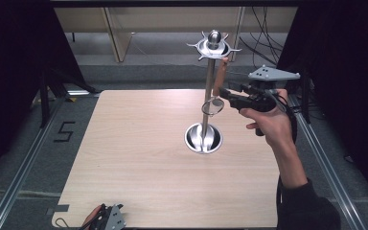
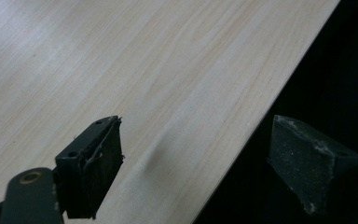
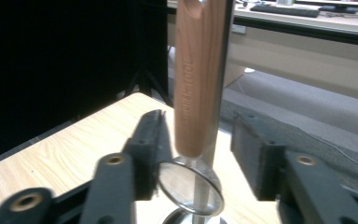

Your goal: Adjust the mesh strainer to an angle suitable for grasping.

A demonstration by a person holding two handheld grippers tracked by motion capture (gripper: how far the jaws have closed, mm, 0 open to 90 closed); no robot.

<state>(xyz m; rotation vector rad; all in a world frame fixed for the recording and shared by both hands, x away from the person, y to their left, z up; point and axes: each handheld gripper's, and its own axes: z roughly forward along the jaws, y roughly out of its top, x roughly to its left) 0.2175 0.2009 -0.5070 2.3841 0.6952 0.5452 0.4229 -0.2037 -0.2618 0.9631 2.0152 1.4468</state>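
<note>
A metal stand [image 1: 207, 91] rises from a round base [image 1: 203, 138] at mid-table and has a crown of hooks [image 1: 214, 45] on top. A utensil with a wooden handle [image 1: 219, 76] and a round metal-rimmed head [image 1: 212, 106] hangs upright beside the pole, handle up. My right gripper [image 1: 225, 93] reaches in from the right. In the right gripper view the handle [image 3: 198, 79] stands between my right gripper's [image 3: 203, 154] jaws, and the pads [image 3: 151, 144] stand slightly off it, open. My left gripper [image 1: 106, 218] rests at the table's near left edge. Its jaws [image 2: 200, 163] are wide open with nothing between them.
The light wooden table [image 1: 139, 158] is bare around the stand. Black curtains flank both sides, and metal rails [image 1: 24, 167] run along the floor. Cables [image 1: 263, 43] and wooden furniture [image 1: 120, 33] lie beyond the far edge. In the left gripper view the table edge [image 2: 261, 116] drops into darkness.
</note>
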